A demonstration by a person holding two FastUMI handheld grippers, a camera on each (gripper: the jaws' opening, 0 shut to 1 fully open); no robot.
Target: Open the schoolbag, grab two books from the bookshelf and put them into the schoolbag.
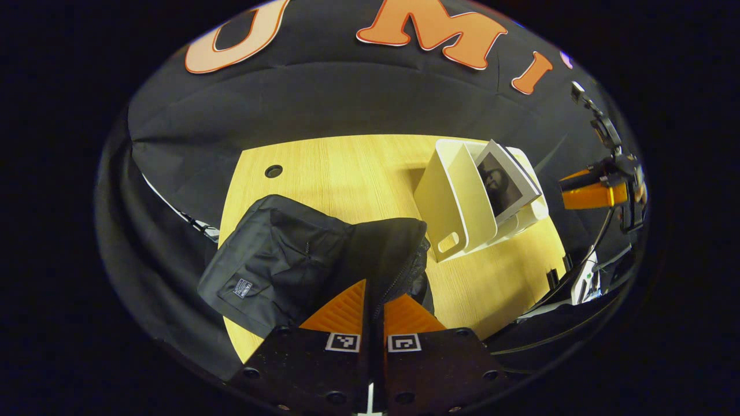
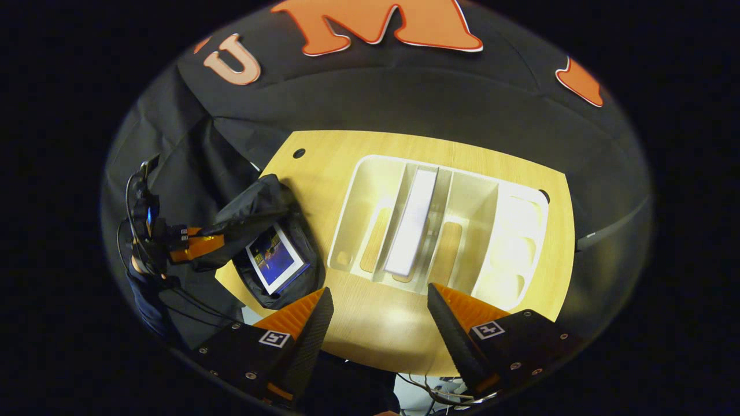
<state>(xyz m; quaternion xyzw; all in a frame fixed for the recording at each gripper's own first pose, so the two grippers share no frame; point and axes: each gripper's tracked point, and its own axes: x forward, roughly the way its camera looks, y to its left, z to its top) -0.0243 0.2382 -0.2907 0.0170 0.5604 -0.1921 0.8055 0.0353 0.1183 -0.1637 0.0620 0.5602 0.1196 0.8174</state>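
Note:
The black schoolbag lies on the wooden table, and my left gripper is shut on its zipper edge, holding the flap up. In the right gripper view the schoolbag gapes open with a blue-covered book inside, and the left gripper grips its flap. The white bookshelf holds one book standing in a middle slot. My right gripper hangs open and empty above the table in front of the shelf. From the left gripper view, that book leans in the bookshelf, with the right gripper beyond it.
The table has a round cable hole at its far left corner. Black cloth walls close off the back and sides. Cables hang past the table's right edge. A person's sleeve shows behind the left gripper.

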